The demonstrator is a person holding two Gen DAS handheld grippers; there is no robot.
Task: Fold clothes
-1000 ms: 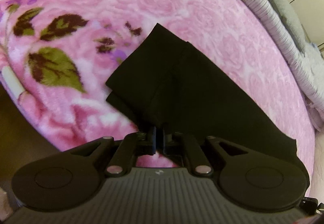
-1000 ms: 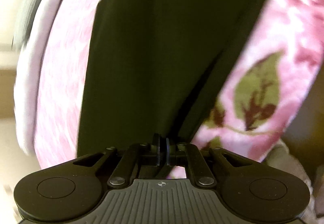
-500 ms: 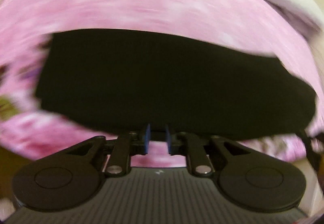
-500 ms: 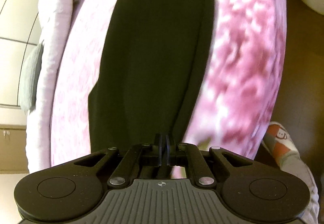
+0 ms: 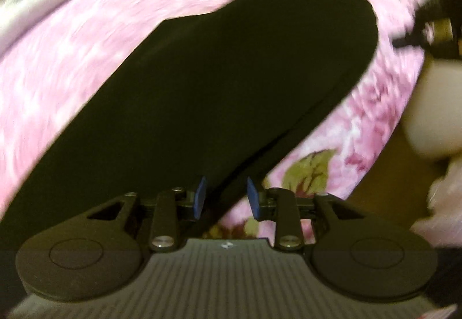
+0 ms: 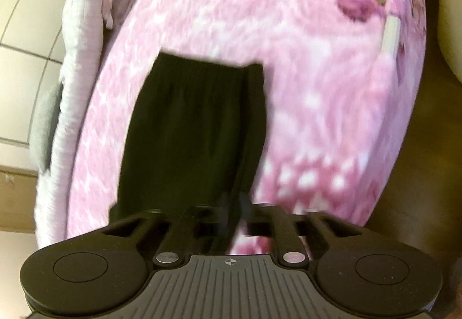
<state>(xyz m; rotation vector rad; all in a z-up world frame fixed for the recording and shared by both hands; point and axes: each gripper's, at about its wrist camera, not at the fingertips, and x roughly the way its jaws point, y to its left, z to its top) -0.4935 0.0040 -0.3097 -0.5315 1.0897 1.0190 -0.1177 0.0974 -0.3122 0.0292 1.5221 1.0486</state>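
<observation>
A black garment [image 5: 231, 82] lies folded flat on the pink floral blanket [image 5: 86, 53]. In the left wrist view its near edge runs down between the blue pads [image 5: 200, 197] of my left gripper [image 5: 226, 197]. Those jaws are opening and a gap shows on both sides of the cloth. The right wrist view shows the black garment [image 6: 196, 131] as a long strip stretching away from my right gripper [image 6: 234, 209]. The right gripper's fingers are blurred, its jaws are opening, and the strip's near end lies between them.
A pale quilt [image 6: 83, 30] runs along the blanket's far side, with a tiled wall [image 6: 26, 30] behind it. Brown floor [image 6: 418, 174] borders the blanket's other side. A blurred dark device [image 5: 430, 30] and a pale shape [image 5: 433, 117] sit at the right edge of the left wrist view.
Both grippers swept across the blanket with the garment in shut jaws, the left rolling as it went. Both pairs of jaws have now parted and the cloth lies flat.
</observation>
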